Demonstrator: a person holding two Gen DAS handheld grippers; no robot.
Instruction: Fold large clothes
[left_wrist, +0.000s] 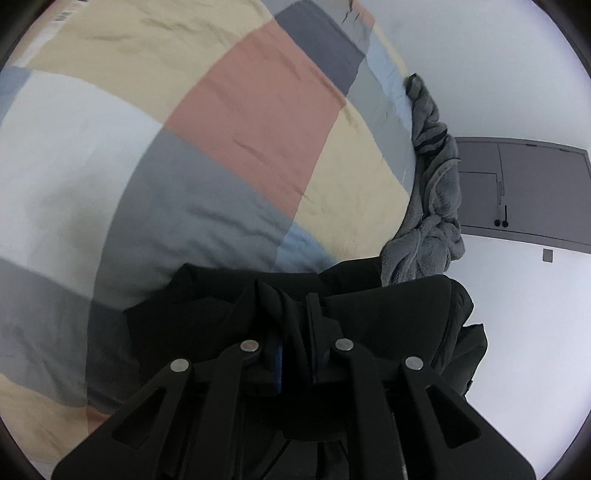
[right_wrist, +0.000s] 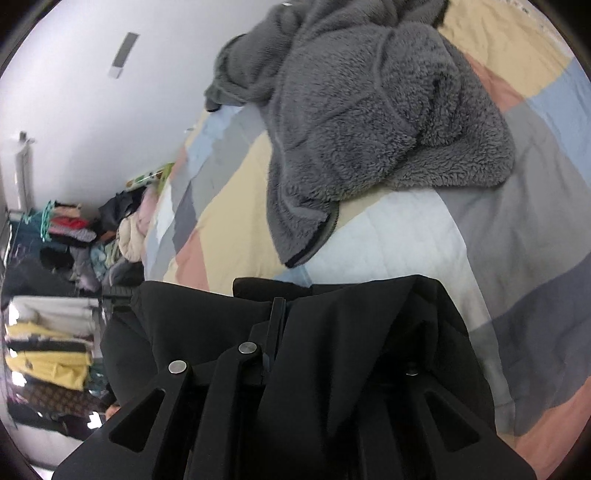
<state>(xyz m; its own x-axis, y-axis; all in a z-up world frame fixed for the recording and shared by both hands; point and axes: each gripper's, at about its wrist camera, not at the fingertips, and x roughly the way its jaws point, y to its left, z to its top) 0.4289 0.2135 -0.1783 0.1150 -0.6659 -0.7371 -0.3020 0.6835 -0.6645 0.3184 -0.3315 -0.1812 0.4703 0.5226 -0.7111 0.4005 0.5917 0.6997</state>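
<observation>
No text, label, brand, number or sign is showing clearly enough to be read in either view. In the left wrist view, faint dark marks are sitting on a pale strip (left_wrist: 61, 16) at the top left edge beside the patchwork bedcover (left_wrist: 229, 122), but they are blurring into smudges and no letters can be made out. In the right wrist view, a green and white printed item (right_wrist: 149, 179) is lying at the far end of the bed, too small to tell any wording on it.
</observation>
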